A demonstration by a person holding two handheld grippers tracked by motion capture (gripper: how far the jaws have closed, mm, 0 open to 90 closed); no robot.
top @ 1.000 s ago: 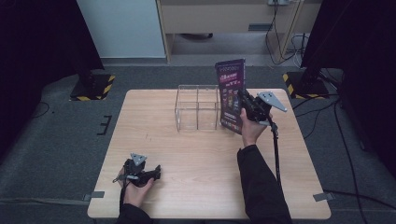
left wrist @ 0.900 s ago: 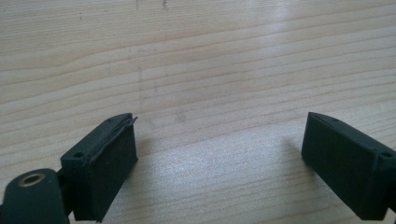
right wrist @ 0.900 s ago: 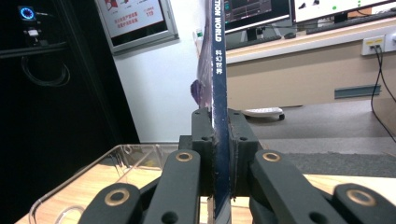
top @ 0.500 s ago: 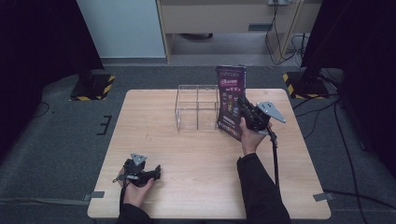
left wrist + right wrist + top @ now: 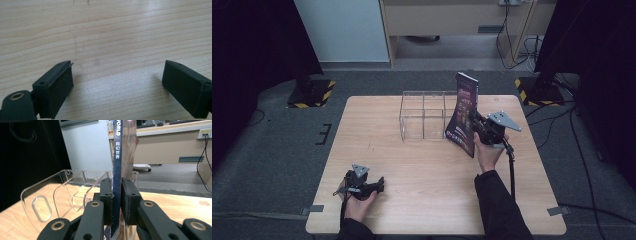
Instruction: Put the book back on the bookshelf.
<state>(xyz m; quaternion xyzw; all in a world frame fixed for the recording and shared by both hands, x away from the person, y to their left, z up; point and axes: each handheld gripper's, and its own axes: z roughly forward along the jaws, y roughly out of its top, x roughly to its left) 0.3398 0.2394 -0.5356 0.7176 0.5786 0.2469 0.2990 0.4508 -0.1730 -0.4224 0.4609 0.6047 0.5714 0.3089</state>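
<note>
A thin dark magazine [image 5: 463, 114] stands upright just right of the clear acrylic rack [image 5: 423, 114], tilted a little. My right gripper [image 5: 476, 126] is shut on its spine edge; in the right gripper view the blue spine [image 5: 116, 150] rises between the two black pads [image 5: 106, 195], with the clear rack [image 5: 60, 192] behind and to the left. My left gripper [image 5: 381, 184] rests low at the table's front left, open. In the left gripper view its jaws stand wide apart over bare wood, one pad [image 5: 58, 86] at left.
The wooden table [image 5: 422, 200] has free room in the middle and front. Black stands with yellow-striped bases [image 5: 312, 92] flank the table on the floor. A cable [image 5: 512, 170] trails from the right gripper along the forearm.
My right gripper has carried the magazine slightly right and toward the front, away from the rack. The left gripper has stayed put.
</note>
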